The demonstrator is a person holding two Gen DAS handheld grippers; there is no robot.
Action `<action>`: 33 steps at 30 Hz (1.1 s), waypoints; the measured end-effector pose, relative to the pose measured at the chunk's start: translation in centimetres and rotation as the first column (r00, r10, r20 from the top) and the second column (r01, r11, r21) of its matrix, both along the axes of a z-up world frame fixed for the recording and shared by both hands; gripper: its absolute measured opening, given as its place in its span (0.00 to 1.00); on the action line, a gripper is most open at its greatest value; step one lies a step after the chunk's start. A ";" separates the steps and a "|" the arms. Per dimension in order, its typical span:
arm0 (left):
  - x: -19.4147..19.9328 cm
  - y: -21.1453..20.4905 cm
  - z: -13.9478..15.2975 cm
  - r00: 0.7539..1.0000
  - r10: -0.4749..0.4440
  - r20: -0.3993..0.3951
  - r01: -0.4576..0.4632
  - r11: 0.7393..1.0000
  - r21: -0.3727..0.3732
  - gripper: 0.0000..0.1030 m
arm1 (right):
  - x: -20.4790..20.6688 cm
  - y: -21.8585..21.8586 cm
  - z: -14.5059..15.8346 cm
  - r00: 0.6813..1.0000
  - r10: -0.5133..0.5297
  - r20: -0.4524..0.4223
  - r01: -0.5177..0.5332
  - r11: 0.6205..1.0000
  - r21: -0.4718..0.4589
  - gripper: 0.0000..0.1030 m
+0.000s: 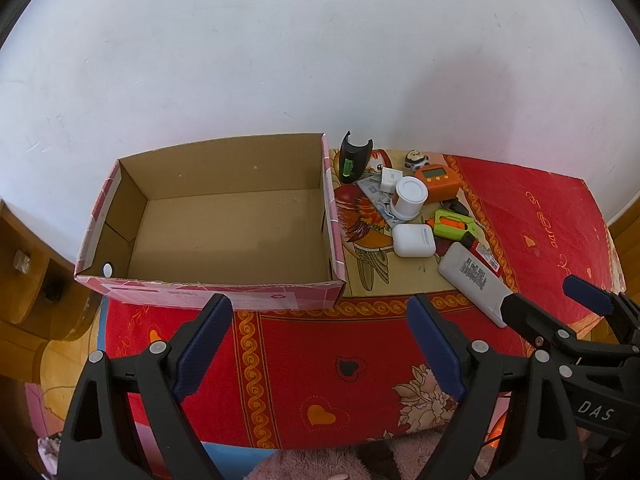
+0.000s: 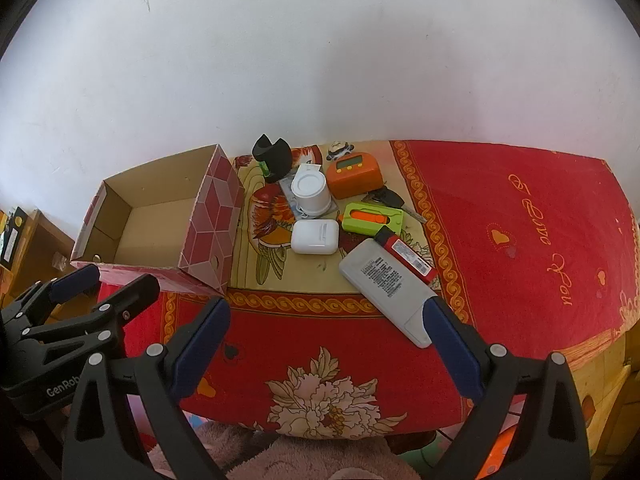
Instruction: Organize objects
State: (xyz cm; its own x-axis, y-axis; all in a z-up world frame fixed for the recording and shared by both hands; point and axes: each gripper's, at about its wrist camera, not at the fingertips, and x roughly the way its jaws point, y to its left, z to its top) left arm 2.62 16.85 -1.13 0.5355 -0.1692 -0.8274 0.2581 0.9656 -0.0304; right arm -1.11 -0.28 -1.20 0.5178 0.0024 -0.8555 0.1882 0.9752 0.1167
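Note:
An empty cardboard box point(image 1: 200, 296) point(image 2: 212, 220) with a pink pattern stands on the left of the red cloth. To its right lies a heap: white power bank point(image 1: 472, 280) point(image 2: 384, 284), white earbud case point(image 1: 413, 240) point(image 2: 315, 237), white jar point(image 1: 409, 198) point(image 2: 310, 192), orange timer point(image 1: 438, 182) point(image 2: 352, 176), green and orange tool point(image 1: 454, 226) point(image 2: 372, 218), black holder point(image 1: 354, 158) point(image 2: 272, 156). My left gripper point(image 1: 318, 308) point(image 2: 118, 280) hovers open before the box. My right gripper point(image 2: 326, 306) point(image 1: 540, 294) is open, one finger beside the power bank's near end.
A panda figure point(image 2: 339, 149), a black key point(image 2: 390, 198) and a red packet point(image 2: 408, 256) also lie in the heap. A white wall backs the table. Wooden furniture point(image 1: 24, 280) stands at the left. Bare red cloth point(image 2: 520, 220) stretches right to the table edge.

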 end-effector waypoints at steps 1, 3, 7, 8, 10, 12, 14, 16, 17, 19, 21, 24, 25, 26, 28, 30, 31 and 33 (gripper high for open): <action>0.0 0.0 0.0 1.000 0.000 0.000 0.000 1.000 0.000 0.89 | 0.2 -0.1 0.1 1.000 0.001 -0.001 -0.001 1.000 0.000 0.96; 0.0 0.0 0.0 1.000 0.001 -0.001 -0.001 1.000 0.000 0.89 | 0.2 0.0 0.1 1.000 0.001 -0.002 -0.001 1.000 0.001 0.96; -0.1 0.2 0.0 1.000 0.002 -0.003 -0.002 1.000 0.000 0.89 | 0.2 0.0 0.1 1.000 0.005 -0.007 -0.005 1.000 0.001 0.96; -0.1 0.2 0.0 1.000 0.002 -0.003 -0.002 1.000 0.000 0.89 | 0.2 0.0 0.1 1.000 0.004 -0.009 -0.004 1.000 0.001 0.96; -0.1 0.2 0.0 1.000 0.002 -0.003 -0.002 1.000 0.000 0.89 | 0.3 0.0 0.1 1.000 0.005 -0.010 -0.005 1.000 0.000 0.96; -0.1 0.1 0.0 1.000 0.001 -0.002 -0.001 1.000 0.001 0.89 | 0.3 0.0 0.0 1.000 0.004 -0.009 -0.004 1.000 0.000 0.96; -0.1 0.1 -0.1 1.000 0.001 -0.003 -0.001 1.000 0.001 0.89 | 0.3 0.0 0.0 1.000 0.005 -0.010 -0.005 1.000 0.000 0.96; 0.0 0.2 0.0 1.000 -0.001 -0.004 0.001 1.000 0.002 0.89 | 0.3 0.0 0.0 1.000 0.005 -0.010 -0.005 1.000 0.000 0.96; 0.1 0.2 -0.1 1.000 -0.002 -0.005 0.002 1.000 0.002 0.89 | 0.3 0.0 0.0 1.000 0.005 -0.011 -0.005 1.000 0.000 0.96; 0.1 0.3 -0.1 1.000 -0.003 -0.007 0.003 1.000 0.004 0.89 | 0.4 0.0 0.0 1.000 0.005 -0.015 -0.005 1.000 0.000 0.96; 0.2 0.2 -0.1 1.000 -0.003 -0.009 0.003 1.000 0.006 0.89 | 0.5 0.0 -0.1 1.000 0.004 -0.016 -0.004 1.000 -0.001 0.96; 0.2 0.2 -0.1 1.000 -0.002 -0.009 0.002 1.000 0.007 0.89 | 0.5 0.0 -0.1 1.000 0.006 -0.016 -0.006 1.000 0.000 0.96; 0.2 0.2 -0.2 1.000 -0.001 -0.009 0.002 1.000 0.007 0.89 | 0.5 0.0 -0.1 1.000 0.006 -0.016 -0.006 1.000 -0.001 0.96; 0.3 0.2 -0.2 1.000 -0.001 -0.010 0.001 1.000 0.007 0.89 | 0.5 0.0 -0.1 1.000 0.006 -0.017 -0.006 1.000 0.000 0.96; 0.3 0.2 -0.2 1.000 -0.001 -0.011 0.002 1.000 0.008 0.89 | 0.5 0.0 -0.1 1.000 0.005 -0.016 -0.005 1.000 0.000 0.96; 0.4 0.1 -0.3 1.000 -0.003 -0.013 0.003 1.000 0.008 0.89 | 0.6 -0.1 -0.1 1.000 0.007 -0.019 -0.007 1.000 0.000 0.96; 0.4 0.2 -0.3 1.000 -0.003 -0.013 0.003 1.000 0.008 0.89 | 0.6 -0.1 -0.2 1.000 0.008 -0.020 -0.008 1.000 0.001 0.96; 0.4 0.1 -0.3 1.000 -0.002 -0.013 0.002 1.000 0.008 0.89 | 0.7 -0.3 -0.3 1.000 0.009 -0.023 -0.009 1.000 0.002 0.96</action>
